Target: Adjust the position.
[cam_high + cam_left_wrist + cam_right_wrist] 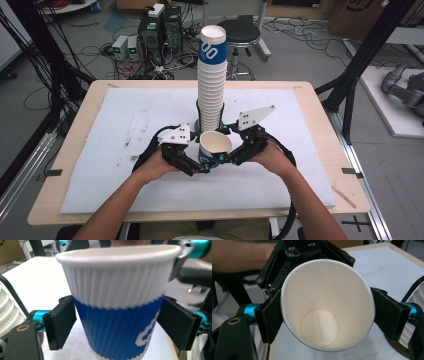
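Cup (215, 146), one loose, sits between both grippers above the worktop (125, 125): right gripper (226, 158) pinches its rim, left gripper (202, 169) spread, pads seemingly just off its sides. One tall stack (211, 85) stands behind.

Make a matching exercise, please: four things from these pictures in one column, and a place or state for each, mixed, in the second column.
Things:
1. single cup
2. tall stack of cups
3. left gripper
4. right gripper

Places or states:
A. stands behind the hands, in the middle of the white board
B. jaws pressed on the cup near its rim
C. ribbed, white above and blue below, between both grippers
D. jaws on either side of the blue band, apart from it

Pairs: 1-C, 2-A, 3-D, 4-B
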Motion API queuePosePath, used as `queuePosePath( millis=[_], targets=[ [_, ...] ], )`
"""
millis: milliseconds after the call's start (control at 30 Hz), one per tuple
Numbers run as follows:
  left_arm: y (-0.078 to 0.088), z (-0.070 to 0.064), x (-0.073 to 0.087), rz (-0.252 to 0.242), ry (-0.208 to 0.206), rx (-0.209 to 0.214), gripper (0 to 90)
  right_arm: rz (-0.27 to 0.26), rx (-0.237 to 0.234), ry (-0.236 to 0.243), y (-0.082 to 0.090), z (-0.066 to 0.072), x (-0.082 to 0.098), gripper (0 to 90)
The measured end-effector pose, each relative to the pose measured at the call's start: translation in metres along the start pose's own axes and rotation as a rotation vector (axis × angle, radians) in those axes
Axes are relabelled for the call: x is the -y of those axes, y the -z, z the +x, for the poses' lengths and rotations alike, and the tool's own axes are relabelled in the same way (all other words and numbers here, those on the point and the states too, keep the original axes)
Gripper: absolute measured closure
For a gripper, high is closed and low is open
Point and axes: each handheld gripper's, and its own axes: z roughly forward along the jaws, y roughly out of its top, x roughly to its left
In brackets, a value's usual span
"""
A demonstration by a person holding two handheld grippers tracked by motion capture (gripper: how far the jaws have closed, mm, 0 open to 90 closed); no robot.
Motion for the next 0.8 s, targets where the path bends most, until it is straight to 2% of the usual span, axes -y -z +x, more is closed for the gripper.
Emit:
queuePosePath(
  millis=[200, 467, 667, 733, 767, 800],
  targets=[
    [-0.001, -0.001, 0.000, 0.001, -0.014, 0.011, 22.2, 0.027, -0.011, 0.017, -0.009, 0.002, -0.002, 17.9],
    [-0.002, 0.000, 0.000, -0.013, -0.007, 0.020, 23.8, 0.030, -0.014, 0.012, -0.008, 0.002, -0.001, 17.8],
    [0.002, 0.001, -0.002, -0.070, 0.008, 0.021, 24.2, -0.044, -0.006, -0.017, -0.006, 0.004, -0.003, 15.3],
    [0.004, 0.002, -0.001, -0.077, 0.011, 0.010, 24.4, -0.082, -0.010, -0.035, -0.003, 0.003, -0.003, 13.6],
    [0.005, 0.003, 0.001, -0.087, 0.025, 0.004, 24.5, -0.104, -0.012, -0.045, 0.000, 0.003, -0.004, 13.6],
    [0.006, 0.004, 0.002, -0.095, 0.031, -0.005, 24.5, -0.121, -0.006, -0.037, 0.003, 0.002, -0.004, 13.6]
  ],
)
